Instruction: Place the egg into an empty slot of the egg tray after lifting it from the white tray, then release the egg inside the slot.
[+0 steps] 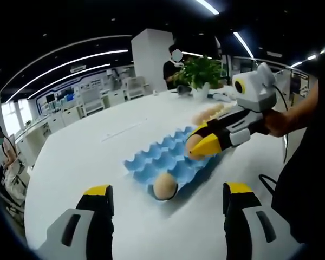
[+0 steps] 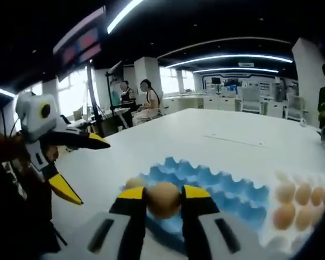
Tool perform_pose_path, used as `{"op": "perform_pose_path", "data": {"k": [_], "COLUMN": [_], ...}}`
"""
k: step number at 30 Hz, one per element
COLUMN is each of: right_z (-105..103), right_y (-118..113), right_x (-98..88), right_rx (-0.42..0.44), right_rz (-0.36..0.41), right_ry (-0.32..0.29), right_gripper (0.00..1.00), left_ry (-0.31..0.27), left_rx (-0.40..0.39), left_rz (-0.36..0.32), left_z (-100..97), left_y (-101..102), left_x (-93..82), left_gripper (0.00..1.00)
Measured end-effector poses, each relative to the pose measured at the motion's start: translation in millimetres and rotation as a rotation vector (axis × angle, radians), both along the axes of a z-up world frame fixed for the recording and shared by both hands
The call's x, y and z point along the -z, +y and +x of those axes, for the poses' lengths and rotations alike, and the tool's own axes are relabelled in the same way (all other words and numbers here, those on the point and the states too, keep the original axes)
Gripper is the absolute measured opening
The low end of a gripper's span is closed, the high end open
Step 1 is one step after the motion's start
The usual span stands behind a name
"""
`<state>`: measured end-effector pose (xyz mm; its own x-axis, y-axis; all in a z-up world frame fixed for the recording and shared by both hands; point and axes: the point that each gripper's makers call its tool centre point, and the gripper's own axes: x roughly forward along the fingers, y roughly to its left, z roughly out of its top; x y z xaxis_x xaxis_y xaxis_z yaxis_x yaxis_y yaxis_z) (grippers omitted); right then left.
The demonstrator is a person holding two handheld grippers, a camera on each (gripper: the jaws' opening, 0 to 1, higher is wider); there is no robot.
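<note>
— Right gripper view had the right gripper [image 2: 163, 201] clamped on a smooth tan egg [image 2: 163, 199], hanging over the near part of the blue moulded egg tray [image 2: 227, 190].

— And the left gripper [image 1: 166, 201]?

— Jaws spread wide, holding nothing, well back from the tray. One brown egg [image 1: 165, 185] already sat in a near slot.

— The risk?

— Letting go too high, I'd say, or over a ridge; it could roll off or crack. More eggs waited on the white tray [image 2: 271, 234], far right.

Grey hand-held gripper [image 2: 163, 203] bodies (yellow-tipped black jaws).
</note>
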<state>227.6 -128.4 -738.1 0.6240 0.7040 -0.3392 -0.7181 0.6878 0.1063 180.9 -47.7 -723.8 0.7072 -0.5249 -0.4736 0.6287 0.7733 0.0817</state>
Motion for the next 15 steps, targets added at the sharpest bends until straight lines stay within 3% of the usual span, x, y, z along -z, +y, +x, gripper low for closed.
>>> {"op": "perform_pose_path", "data": {"k": [15], "right_z": [5], "right_y": [26], "right_x": [20.2], "right_rx": [-0.072], "right_rz": [-0.036], "right_ry": [0.013], "right_gripper": [0.24], "left_ry": [0.003], "left_rx": [-0.002], "left_rz": [0.005], "left_z": [2.2], "left_y": [3], "left_x": [0.7], "left_gripper": [0.84]}}
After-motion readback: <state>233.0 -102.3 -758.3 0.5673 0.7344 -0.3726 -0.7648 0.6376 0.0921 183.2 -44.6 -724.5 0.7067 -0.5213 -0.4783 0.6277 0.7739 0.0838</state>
